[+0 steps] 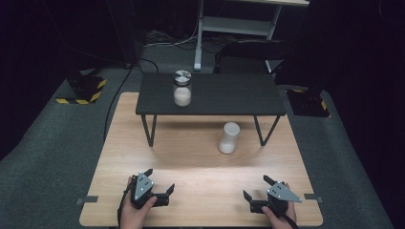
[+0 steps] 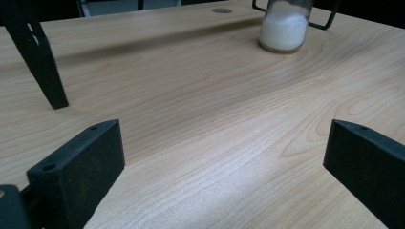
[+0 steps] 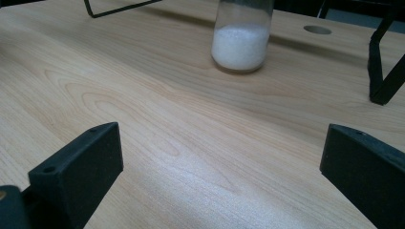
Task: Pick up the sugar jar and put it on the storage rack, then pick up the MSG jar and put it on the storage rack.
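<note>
A clear jar (image 1: 228,138) holding white powder stands on the wooden table (image 1: 191,167) just in front of the black shelf's right legs; it appears as the jar (image 2: 283,26) and the jar (image 3: 241,40) in the gripper views. A second jar (image 1: 182,88) with a metal lid and white powder stands on top of the black shelf (image 1: 224,93), left of centre. My left gripper (image 1: 159,182) rests open at the table's near left, a hand around it. My right gripper (image 1: 256,187) rests open at the near right, also hand-held. Nothing lies between either pair of jaws.
The black shelf stands on thin wire legs (image 1: 149,129) at the table's far half. Tape marks (image 1: 86,200) sit on the table's near edges. Beyond the table are grey carpet, a white frame (image 1: 205,28) and black stands with yellow stripes (image 1: 83,88).
</note>
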`<state>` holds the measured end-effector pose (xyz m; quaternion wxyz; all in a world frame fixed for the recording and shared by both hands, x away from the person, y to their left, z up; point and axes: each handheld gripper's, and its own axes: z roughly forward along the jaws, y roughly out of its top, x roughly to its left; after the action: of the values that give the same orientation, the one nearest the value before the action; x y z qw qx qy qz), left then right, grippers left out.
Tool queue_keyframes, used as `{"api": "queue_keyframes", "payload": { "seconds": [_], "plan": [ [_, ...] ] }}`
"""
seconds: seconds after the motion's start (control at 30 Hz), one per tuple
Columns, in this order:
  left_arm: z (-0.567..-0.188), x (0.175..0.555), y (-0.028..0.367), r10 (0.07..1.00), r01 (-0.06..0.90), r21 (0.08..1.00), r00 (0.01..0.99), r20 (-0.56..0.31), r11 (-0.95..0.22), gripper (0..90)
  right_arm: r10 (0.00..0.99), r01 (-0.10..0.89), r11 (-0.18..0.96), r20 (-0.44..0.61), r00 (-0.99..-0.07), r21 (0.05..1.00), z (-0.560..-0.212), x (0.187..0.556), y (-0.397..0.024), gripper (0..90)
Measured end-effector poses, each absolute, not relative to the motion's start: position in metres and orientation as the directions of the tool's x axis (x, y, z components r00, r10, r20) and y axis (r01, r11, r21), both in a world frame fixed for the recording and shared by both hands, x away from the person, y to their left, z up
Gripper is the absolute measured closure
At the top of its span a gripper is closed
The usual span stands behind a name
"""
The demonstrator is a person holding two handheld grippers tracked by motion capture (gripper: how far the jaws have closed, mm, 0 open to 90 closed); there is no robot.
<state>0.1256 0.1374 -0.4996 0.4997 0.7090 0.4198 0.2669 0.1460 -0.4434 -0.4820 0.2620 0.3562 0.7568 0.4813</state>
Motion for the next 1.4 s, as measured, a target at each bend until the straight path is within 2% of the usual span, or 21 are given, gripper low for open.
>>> {"api": "queue_keyframes", "payload": {
  "seconds": [0.23, 1.03, 1.4],
  "plan": [
    [-0.4979, 0.1241, 0.132, 0.86, 0.319, 0.93, 0.511, -0.004, -0.185, 0.3, 0.794, 0.282, 0.278, -0.055, -0.605, 0.918, -0.483, 0.1447, -0.4435, 0.2],
    [-0.497, 0.1262, 0.1348, 0.854, 0.338, 0.926, 0.519, -0.031, -0.171, 0.3, 0.795, 0.286, 0.291, -0.064, -0.603, 0.913, -0.4816, 0.1444, -0.4408, 0.2],
    [-0.4954, 0.1246, 0.1336, 0.849, 0.336, 0.922, 0.527, -0.015, -0.193, 0.3, 0.798, 0.304, 0.281, -0.045, -0.601, 0.91, -0.4804, 0.147, -0.4419, 0.1]
  ]
}}
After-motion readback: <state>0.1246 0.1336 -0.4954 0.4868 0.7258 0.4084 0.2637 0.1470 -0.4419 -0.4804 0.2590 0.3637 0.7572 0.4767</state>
